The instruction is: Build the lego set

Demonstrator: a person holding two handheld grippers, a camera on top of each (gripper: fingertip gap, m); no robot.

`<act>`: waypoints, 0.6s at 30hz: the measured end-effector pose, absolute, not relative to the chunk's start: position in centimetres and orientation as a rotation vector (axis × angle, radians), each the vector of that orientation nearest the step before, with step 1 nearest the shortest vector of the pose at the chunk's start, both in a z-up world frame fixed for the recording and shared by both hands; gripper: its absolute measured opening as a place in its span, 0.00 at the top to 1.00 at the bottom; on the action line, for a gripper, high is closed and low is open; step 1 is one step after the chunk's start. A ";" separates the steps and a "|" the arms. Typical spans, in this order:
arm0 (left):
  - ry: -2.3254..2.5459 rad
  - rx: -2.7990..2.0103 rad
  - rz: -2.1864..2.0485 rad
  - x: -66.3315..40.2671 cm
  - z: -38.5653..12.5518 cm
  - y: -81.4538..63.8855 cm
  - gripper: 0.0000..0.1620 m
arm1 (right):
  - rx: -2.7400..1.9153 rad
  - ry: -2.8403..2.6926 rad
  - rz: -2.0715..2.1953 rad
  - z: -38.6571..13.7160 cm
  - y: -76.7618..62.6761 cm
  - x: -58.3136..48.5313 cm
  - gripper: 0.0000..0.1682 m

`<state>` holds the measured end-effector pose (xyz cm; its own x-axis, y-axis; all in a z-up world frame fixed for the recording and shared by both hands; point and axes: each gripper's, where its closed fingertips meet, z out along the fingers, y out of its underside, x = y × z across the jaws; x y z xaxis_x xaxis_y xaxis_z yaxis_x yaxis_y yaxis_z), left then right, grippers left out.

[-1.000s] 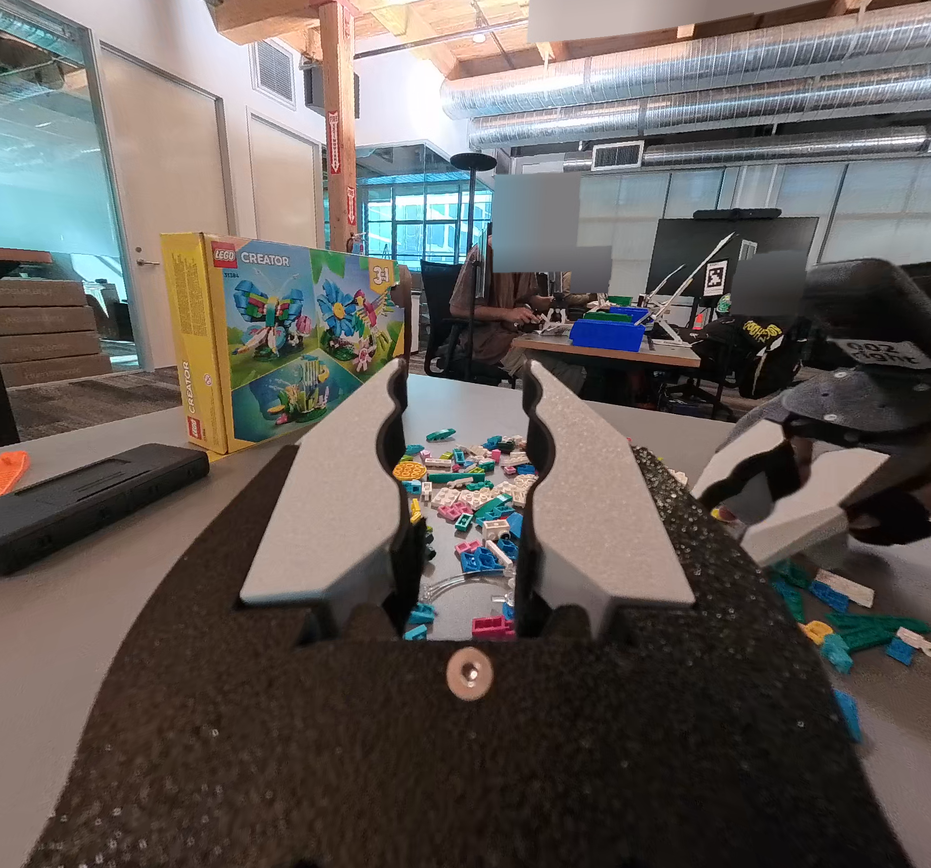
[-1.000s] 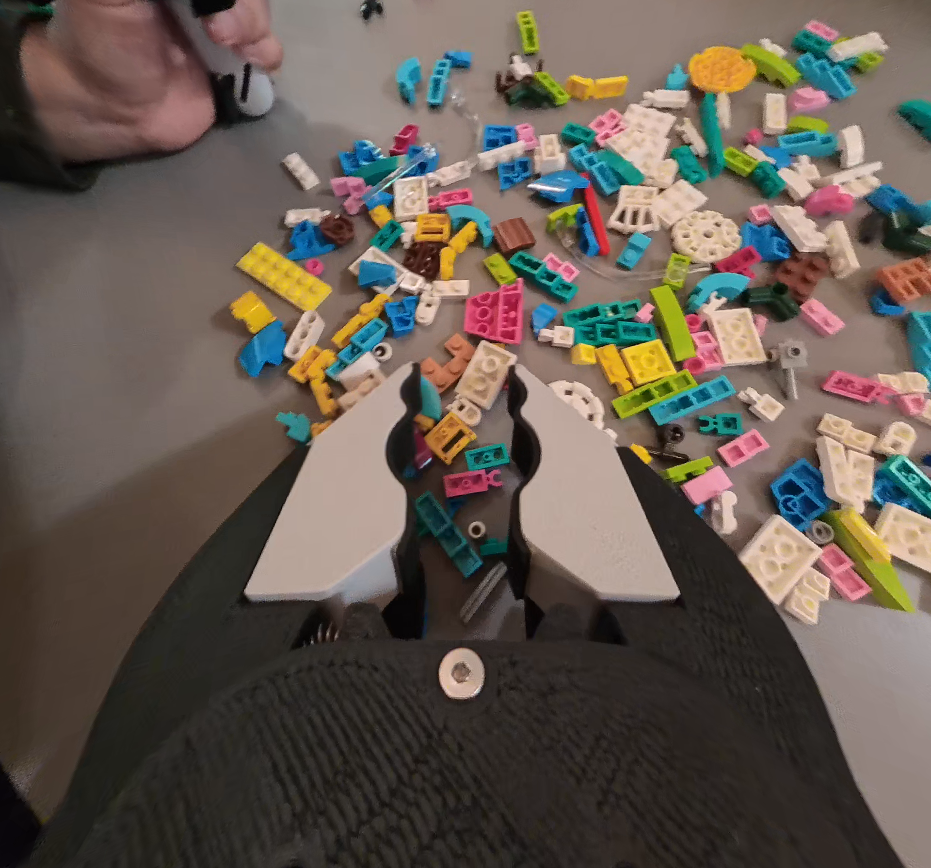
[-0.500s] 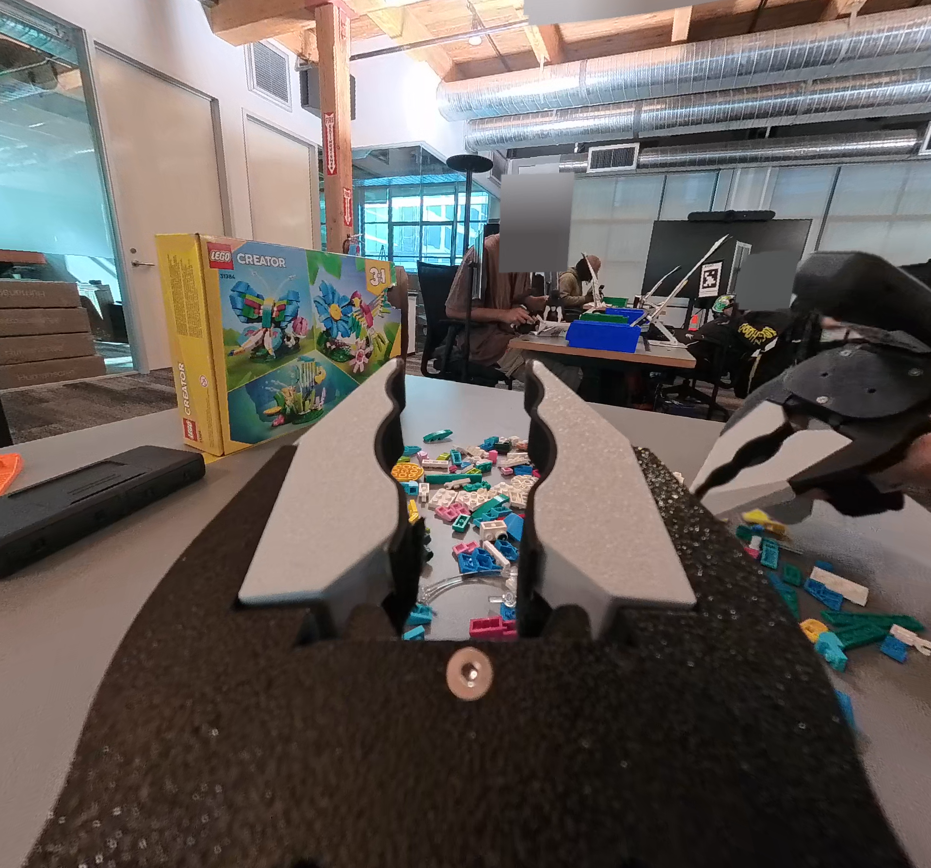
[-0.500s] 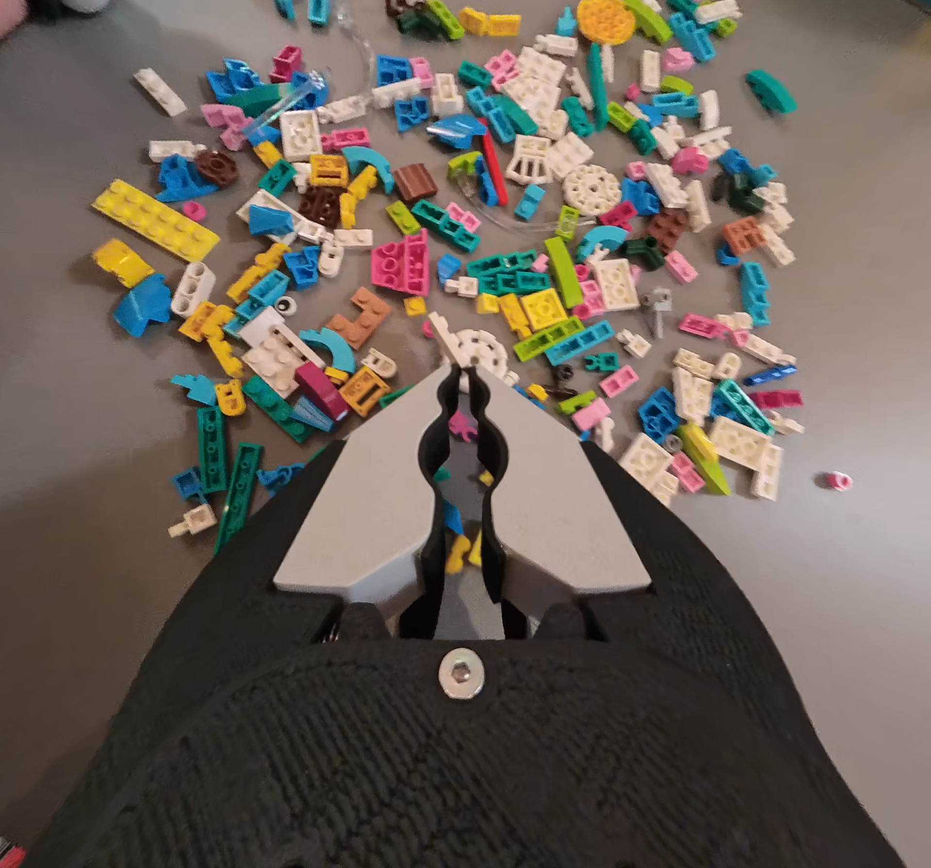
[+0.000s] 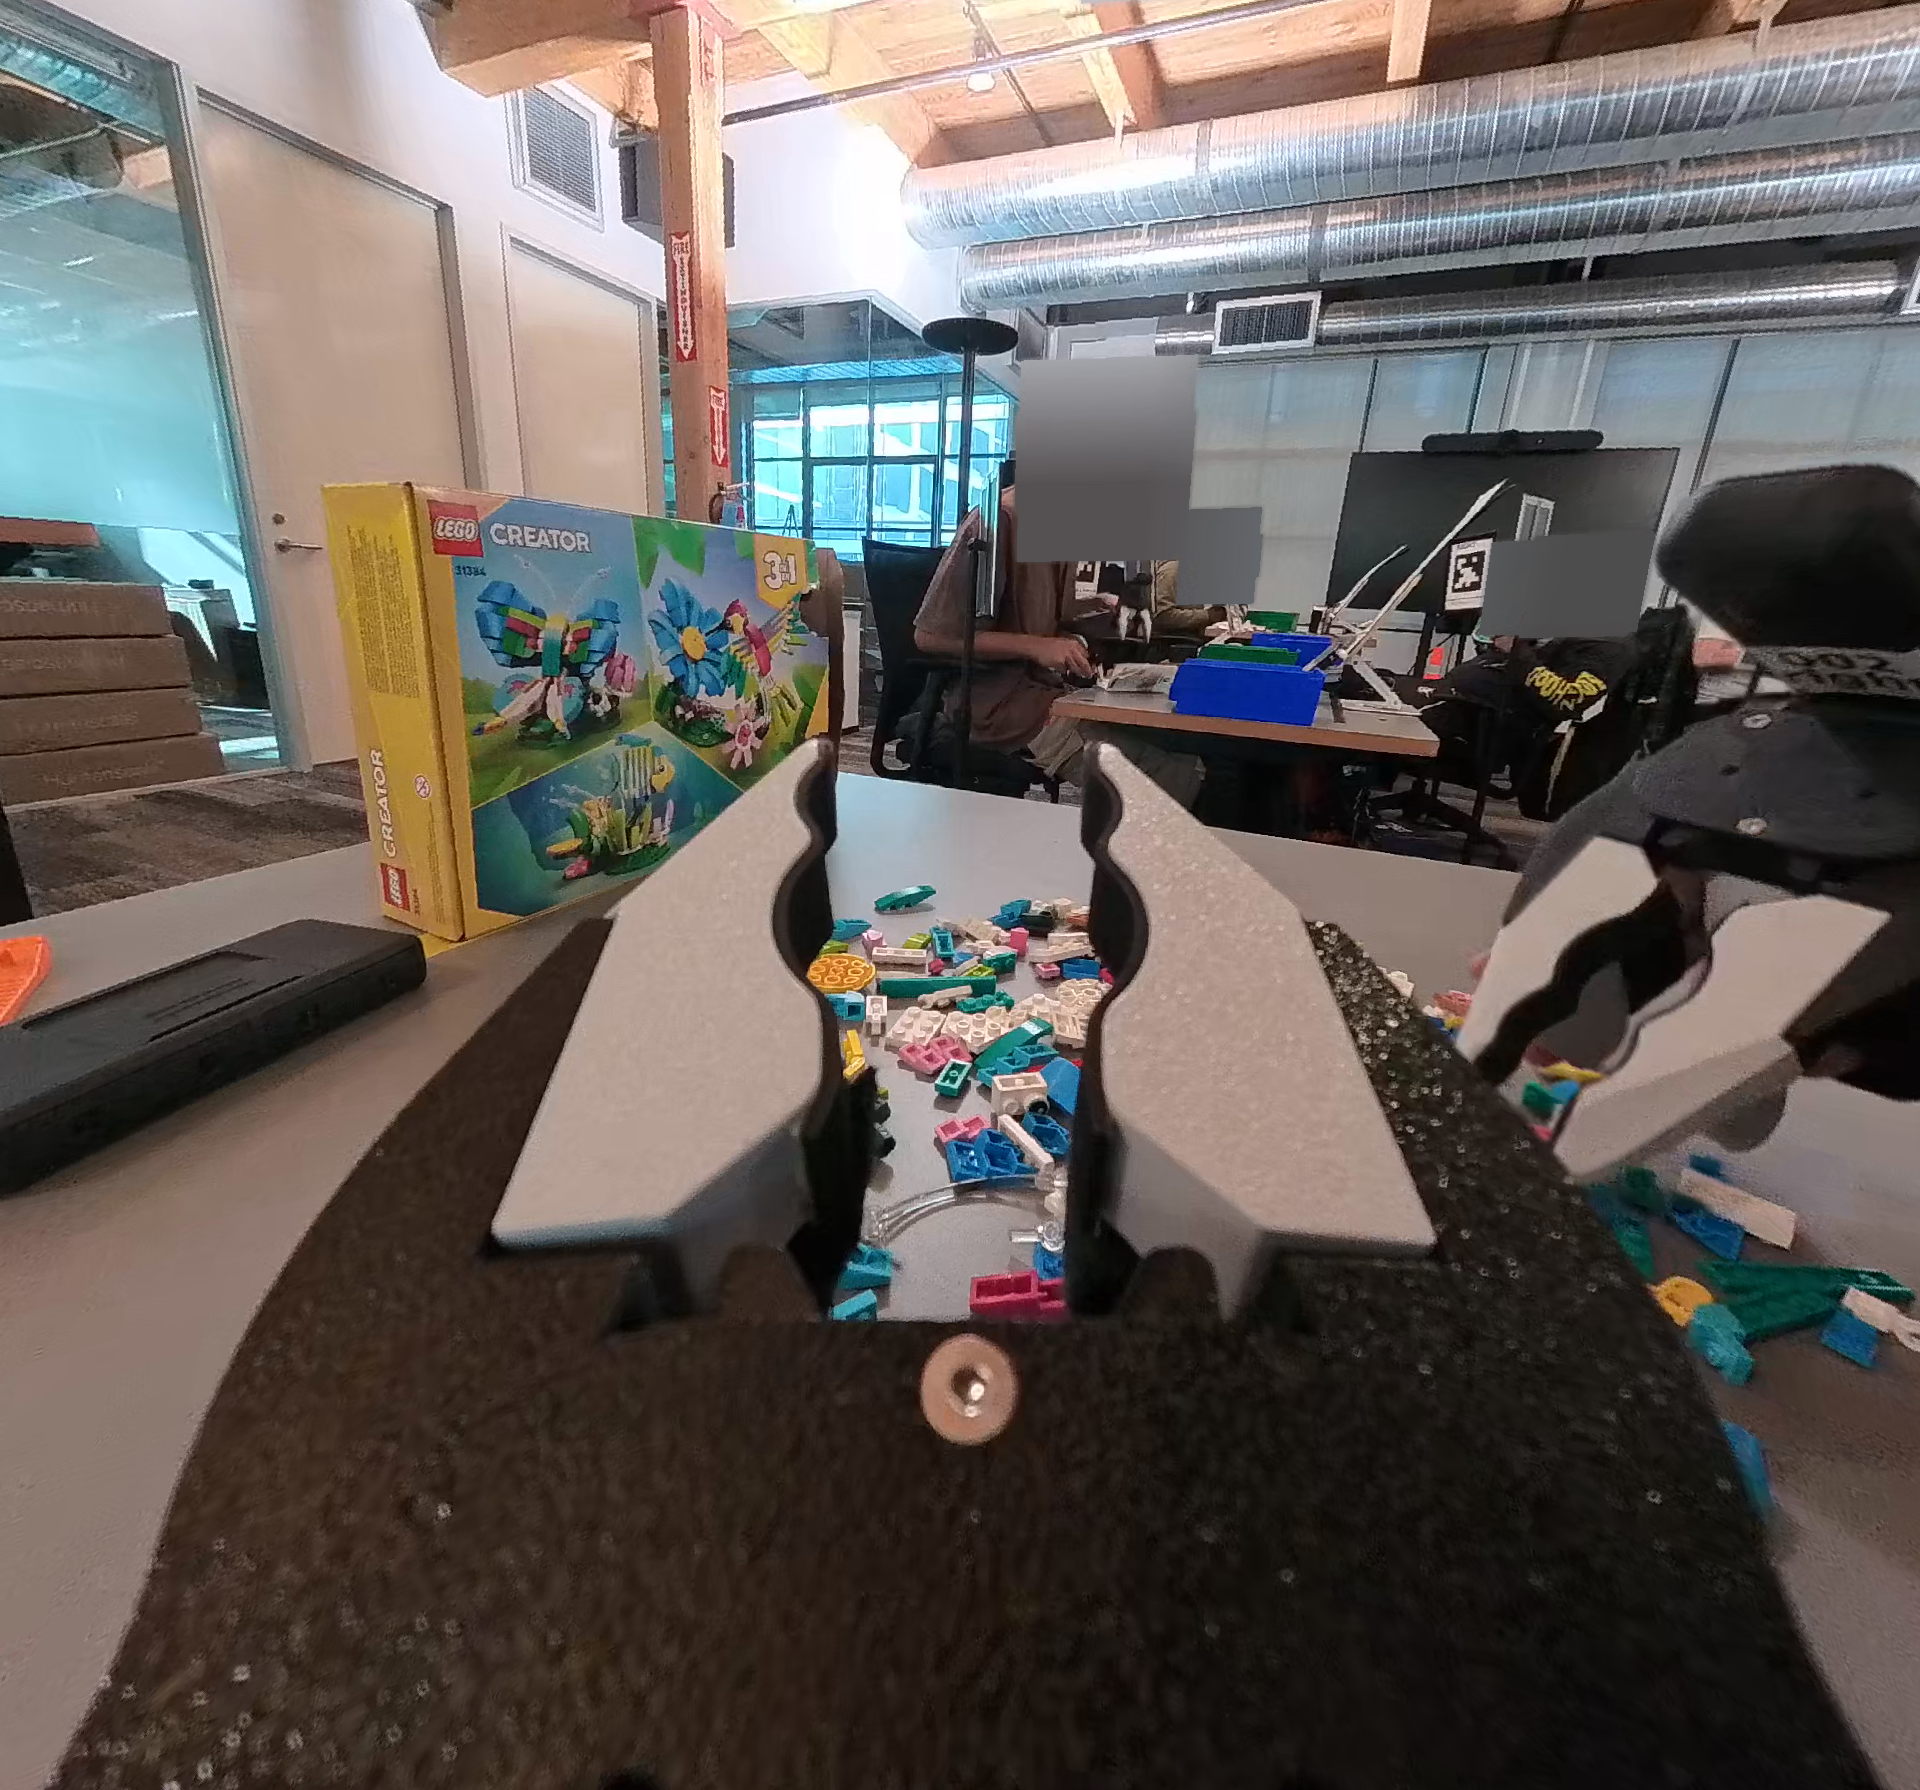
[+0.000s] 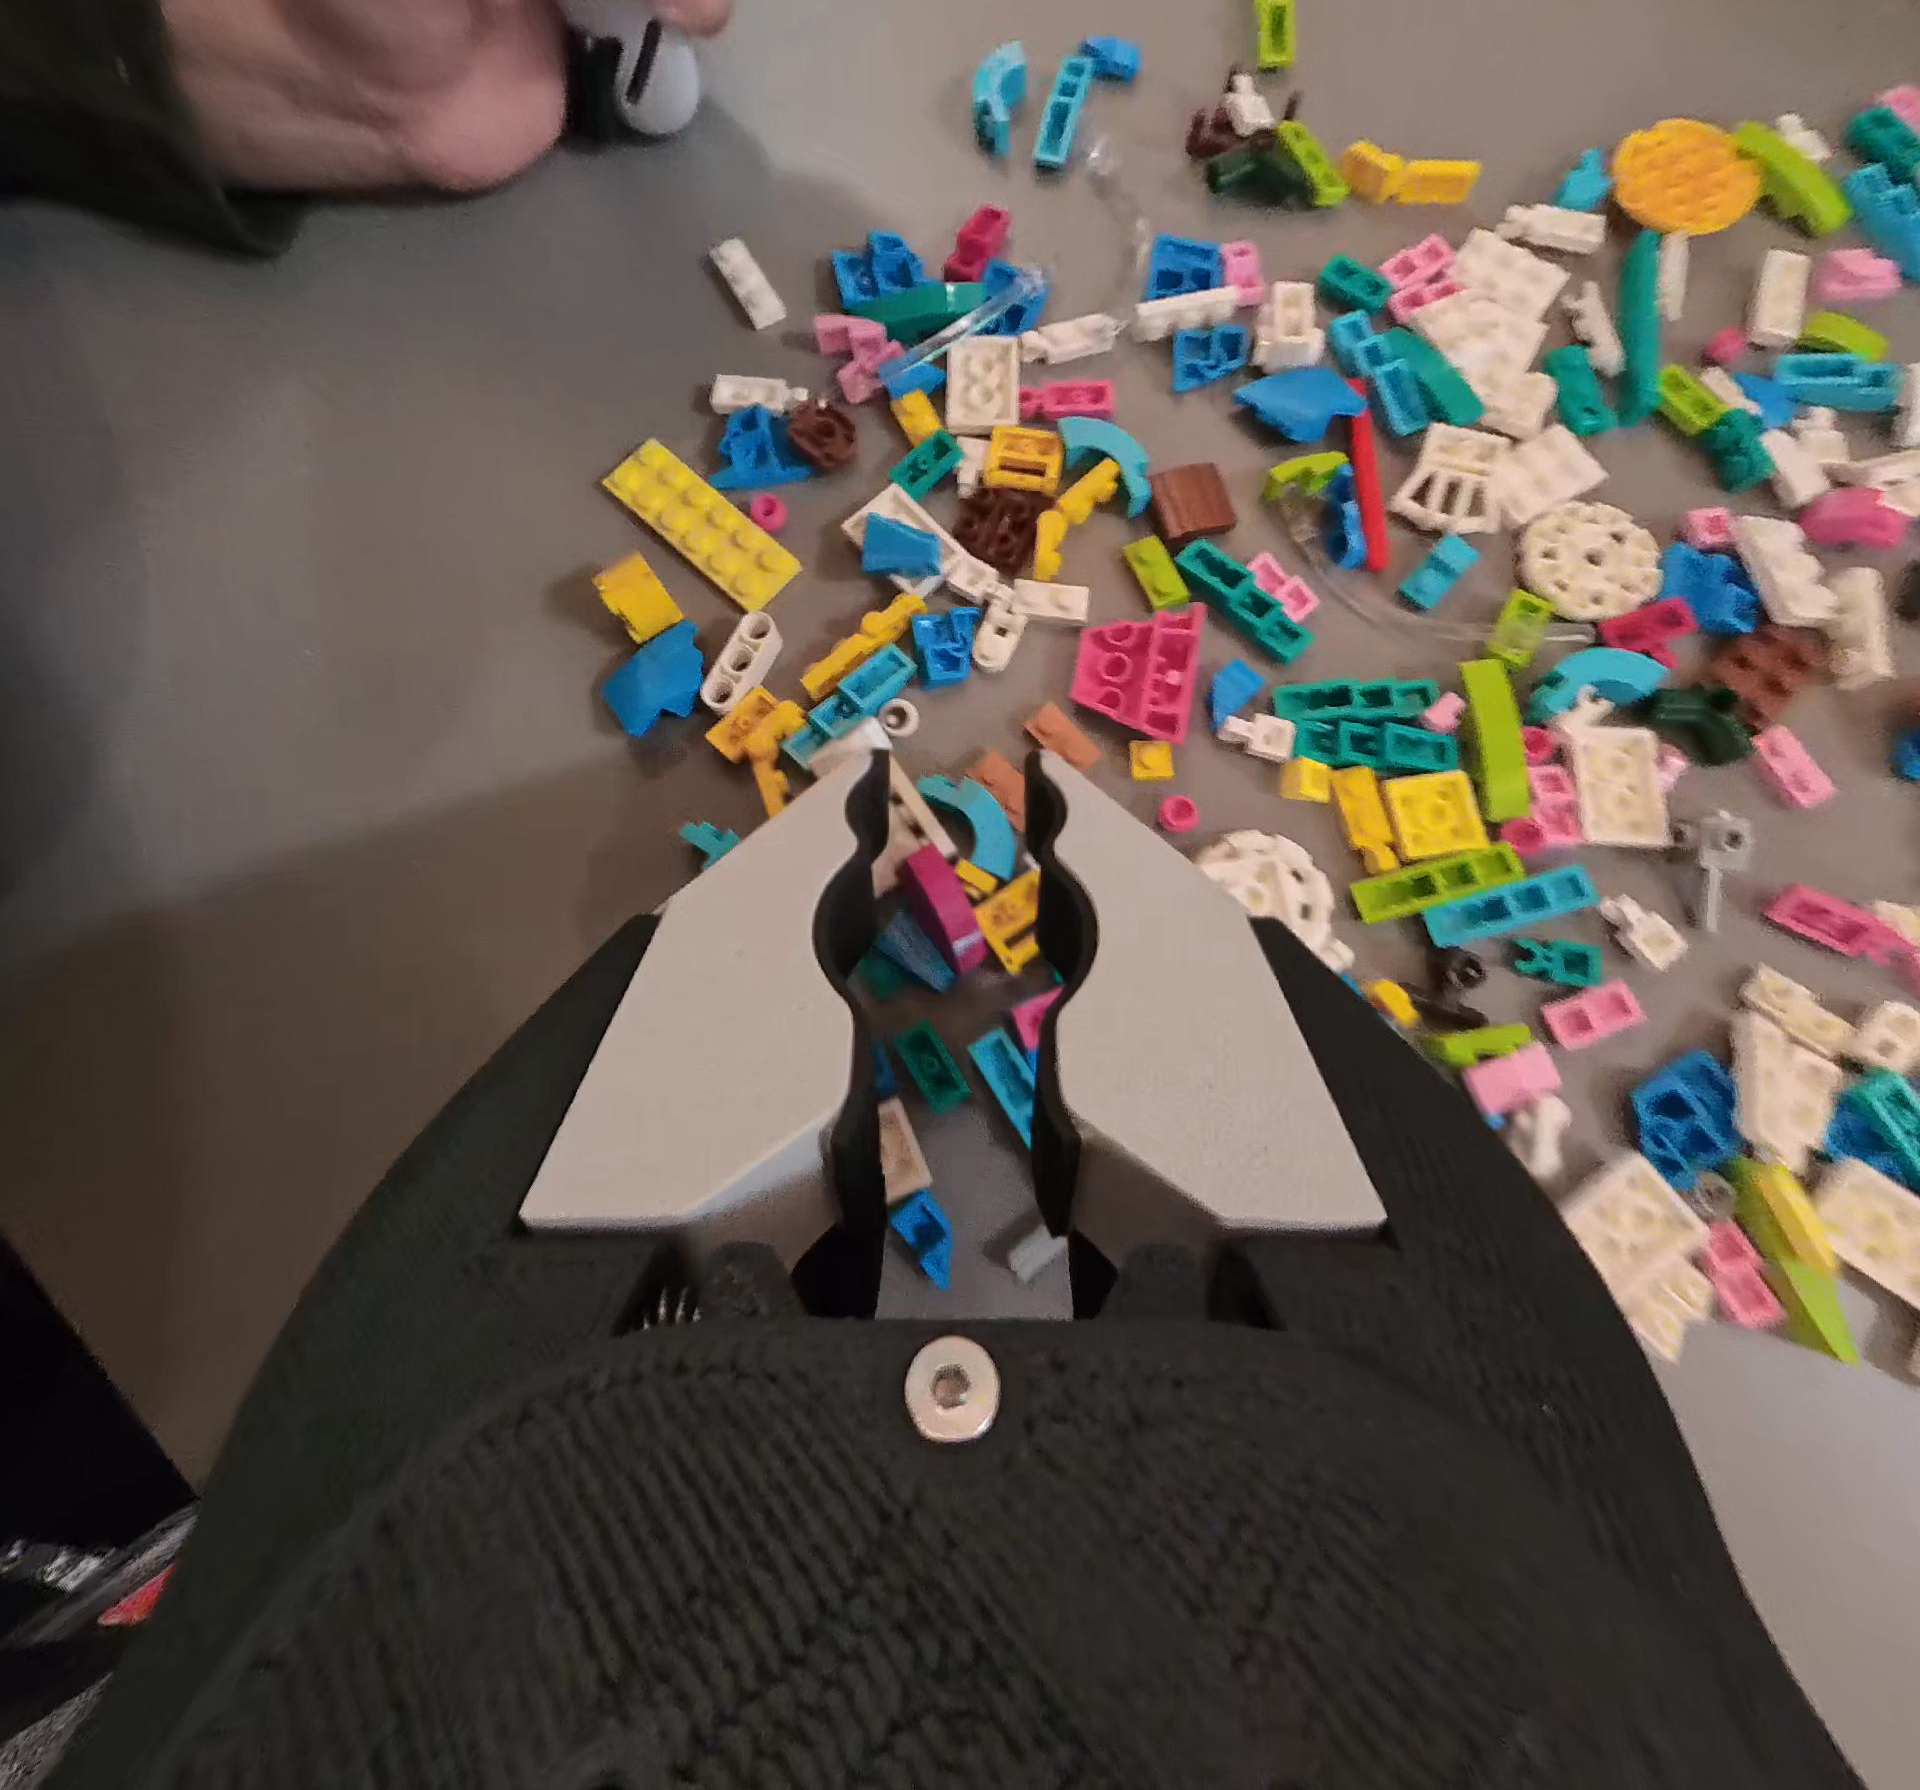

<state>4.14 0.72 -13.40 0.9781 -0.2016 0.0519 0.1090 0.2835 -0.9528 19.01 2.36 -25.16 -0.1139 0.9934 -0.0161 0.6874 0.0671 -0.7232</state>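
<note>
Loose lego pieces (image 6: 1351, 701) in several colours lie scattered on the grey table (image 6: 312, 597). They also show in the left wrist view (image 5: 966, 1023). My right gripper (image 6: 958, 764) is open and low over the near left part of the pile. A magenta piece (image 6: 940, 899), a teal arc and a white plate lie in the gap under its fingers. It also shows at the right of the left wrist view (image 5: 1522, 1101), tilted down. My left gripper (image 5: 961, 764) is open and empty, low at the pile's near edge, pointing level.
The lego box (image 5: 582, 701) stands upright at the far left of the table. A black case (image 5: 187, 1023) and an orange object (image 5: 21, 971) lie to the left. A hand (image 6: 364, 47) holds the left gripper's handle. People sit at a desk behind. Tip to tip, the grippers are about 20 cm apart.
My right gripper was nearly shut and higher half a second ago; it has now opened and dropped closer to the pile's left part. My left gripper has barely moved.
</note>
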 end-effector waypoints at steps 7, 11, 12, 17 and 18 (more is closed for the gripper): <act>0.084 -1.268 -0.210 4.1 -13.4 0.7 0.73 | -1.664 -1.769 0.889 -25.0 1.4 16.2 0.89; 0.084 -1.268 -0.209 4.1 -13.4 0.7 0.72 | -1.613 -1.777 0.915 -24.8 0.2 14.5 0.88; 0.084 -1.268 -0.209 4.1 -13.4 0.7 0.72 | -1.604 -1.784 0.904 -25.0 0.1 14.2 0.88; 0.083 -1.268 -0.211 4.1 -13.4 0.7 0.73 | -1.612 -1.795 0.881 -25.6 0.4 14.0 0.88; 0.082 -1.269 -0.210 4.1 -13.4 0.7 0.73 | -1.610 -1.791 0.889 -25.5 0.4 13.9 0.90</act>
